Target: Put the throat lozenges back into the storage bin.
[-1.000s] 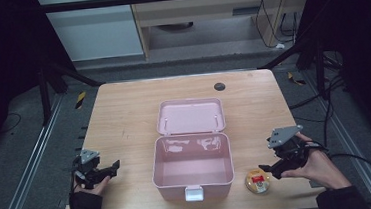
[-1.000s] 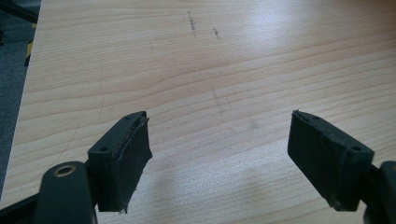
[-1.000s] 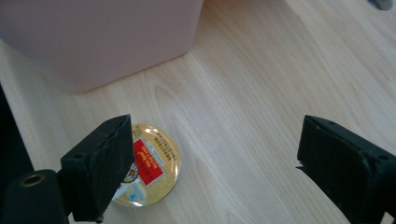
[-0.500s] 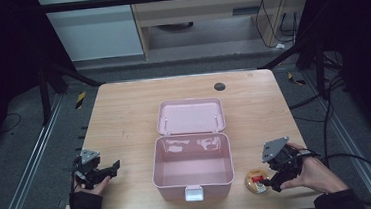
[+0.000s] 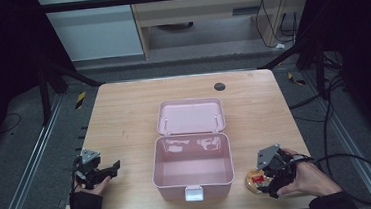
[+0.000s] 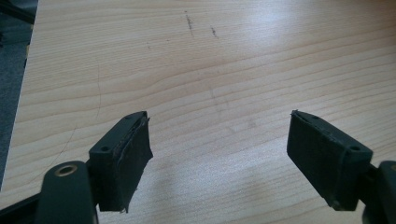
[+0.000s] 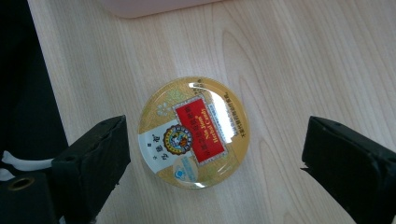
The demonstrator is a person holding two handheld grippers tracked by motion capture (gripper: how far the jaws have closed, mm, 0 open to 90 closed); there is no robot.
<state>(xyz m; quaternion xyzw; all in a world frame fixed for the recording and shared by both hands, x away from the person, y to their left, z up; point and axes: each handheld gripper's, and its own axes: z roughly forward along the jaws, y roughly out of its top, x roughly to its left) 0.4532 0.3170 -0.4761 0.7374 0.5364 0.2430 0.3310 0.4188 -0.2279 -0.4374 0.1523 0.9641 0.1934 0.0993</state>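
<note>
1. Right gripper [image 5: 266, 181] has dropped from above the counter [image 5: 124, 114] to just over a round candy tin [image 7: 194, 133], near the counter's front right corner, beside the pink box [image 5: 192, 166].
2. A sec ago it hovered higher, further right; now it's low, with the tin centred between its jaws in the right gripper view.
3. Jaws spread wide, one each side of the tin, both apart from it; no contact yet.
4. Tin lies flat, label up (gold w/ red panel), on the wood, just outside the box's right front wall.
5. Box sits open at mid-counter, lid [image 5: 190, 116] flipped back toward the far edge, inside looks bare.
6. Left gripper [image 5: 109, 169] unchanged: parked near the front left corner, jaws spread over bare wood [image 6: 210, 70], holding nothing.
7. Meaning: approach looks done; the grab is prob. next: close on the tin's rim, lift, carry over the box wall.
8. Risk: tin is low and slick, so jaws must go nearly to the counter or it may slip out.
</note>
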